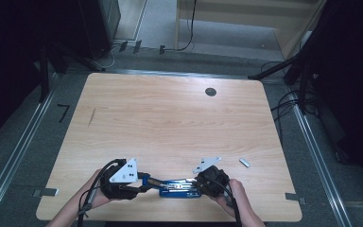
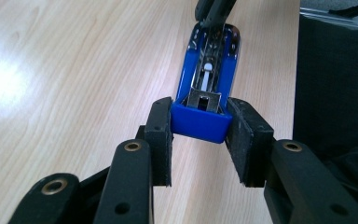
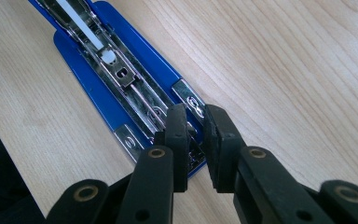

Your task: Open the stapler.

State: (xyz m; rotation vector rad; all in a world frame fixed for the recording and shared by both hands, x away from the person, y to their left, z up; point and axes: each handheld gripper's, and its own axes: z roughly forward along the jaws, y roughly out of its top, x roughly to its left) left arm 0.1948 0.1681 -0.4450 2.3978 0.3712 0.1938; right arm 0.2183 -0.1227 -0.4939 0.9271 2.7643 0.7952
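Observation:
A blue stapler point(image 1: 179, 187) lies opened flat near the table's front edge, its metal magazine point(image 3: 121, 74) facing up. My left gripper point(image 1: 143, 182) comes in from the left. In the left gripper view it point(image 2: 199, 133) is shut on the stapler's point(image 2: 209, 70) blue end cap, with a pad pressed on each side. My right gripper point(image 1: 197, 184) comes in from the right. In the right gripper view it point(image 3: 196, 135) is nearly together over the hinge end of the stapler point(image 3: 88, 79), with a narrow metal part between the pads. A hand holds each gripper.
A short silvery staple strip point(image 1: 245, 162) lies on the wooden table point(image 1: 170, 118) to the right of the right gripper. A dark round cable hole point(image 1: 211, 91) sits at the far side. The front edge runs close below the stapler. Floor rails flank the table.

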